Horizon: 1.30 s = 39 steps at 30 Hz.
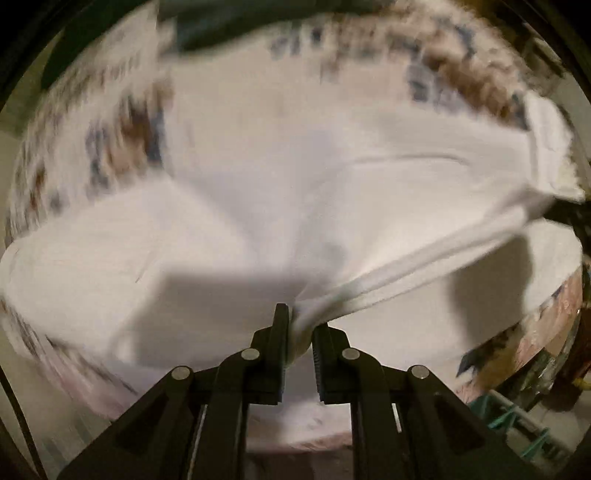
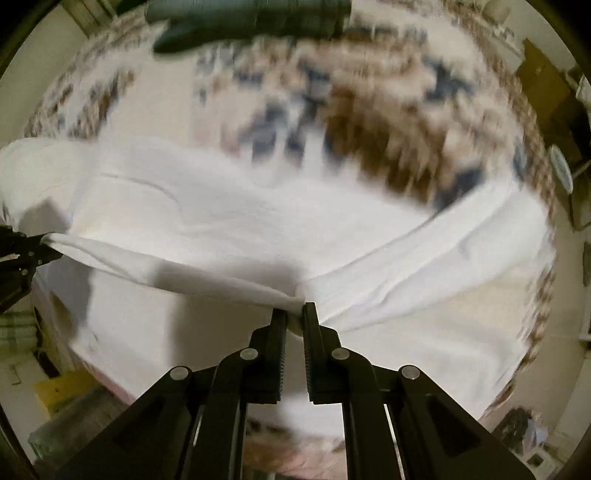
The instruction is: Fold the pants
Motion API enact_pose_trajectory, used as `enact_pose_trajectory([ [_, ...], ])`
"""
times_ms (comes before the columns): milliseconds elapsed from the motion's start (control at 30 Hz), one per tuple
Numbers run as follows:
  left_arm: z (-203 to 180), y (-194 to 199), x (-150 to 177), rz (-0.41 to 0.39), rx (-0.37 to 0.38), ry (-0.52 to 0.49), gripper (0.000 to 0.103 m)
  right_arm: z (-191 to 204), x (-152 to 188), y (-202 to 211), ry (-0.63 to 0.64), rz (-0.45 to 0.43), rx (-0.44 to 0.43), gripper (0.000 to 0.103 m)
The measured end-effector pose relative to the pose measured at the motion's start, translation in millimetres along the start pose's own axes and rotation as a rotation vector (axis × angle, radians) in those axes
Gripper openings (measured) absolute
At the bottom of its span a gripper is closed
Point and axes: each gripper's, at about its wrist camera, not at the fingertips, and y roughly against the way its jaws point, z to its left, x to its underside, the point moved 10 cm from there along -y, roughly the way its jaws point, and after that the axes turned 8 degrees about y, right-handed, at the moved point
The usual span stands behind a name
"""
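Note:
White pants (image 1: 295, 192) lie spread over a patterned bed surface; they also fill the right wrist view (image 2: 258, 221). My left gripper (image 1: 301, 323) is shut on a bunched edge of the white fabric and lifts it off the surface. My right gripper (image 2: 294, 314) is shut on another bunch of the same edge. The lifted hem stretches taut between the two grippers. The left gripper shows at the left edge of the right wrist view (image 2: 33, 251), and the right gripper sits at the right edge of the left wrist view (image 1: 576, 214). Both views are motion-blurred.
A bedspread with brown and blue pattern (image 2: 388, 129) lies under the pants. A dark green garment (image 2: 243, 18) lies at the far edge. A teal basket (image 1: 517, 421) stands on the floor at lower right. Yellow items (image 2: 59, 391) sit at lower left.

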Motion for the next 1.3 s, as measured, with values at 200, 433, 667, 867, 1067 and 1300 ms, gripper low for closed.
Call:
enact_pose_trajectory([
  [200,1,-72,31,0.070,-0.026,0.071,0.011,17,48,-41,0.047,0.044,0.031,0.010],
  [433,16,-42,28,0.044,0.028,0.200,0.056,4,79,-30,-0.206,0.146,-0.205,0.074],
  [667,53,-5,15,-0.097,-0.091,0.336,0.092,-105,91,25,-0.714,-0.015,-0.190,0.077],
  [867,56,-25,-13,-0.099,-0.133,0.356,0.092,-171,38,-14,-0.794,0.037,-0.074,0.076],
  [1067,28,-12,0,-0.091,-0.122,0.320,0.092,-175,102,21,-0.925,-0.019,0.001,0.010],
  [1300,19,-23,28,-0.029,-0.082,0.356,0.092,-157,225,3,-1.228,-0.057,-0.346,0.017],
])
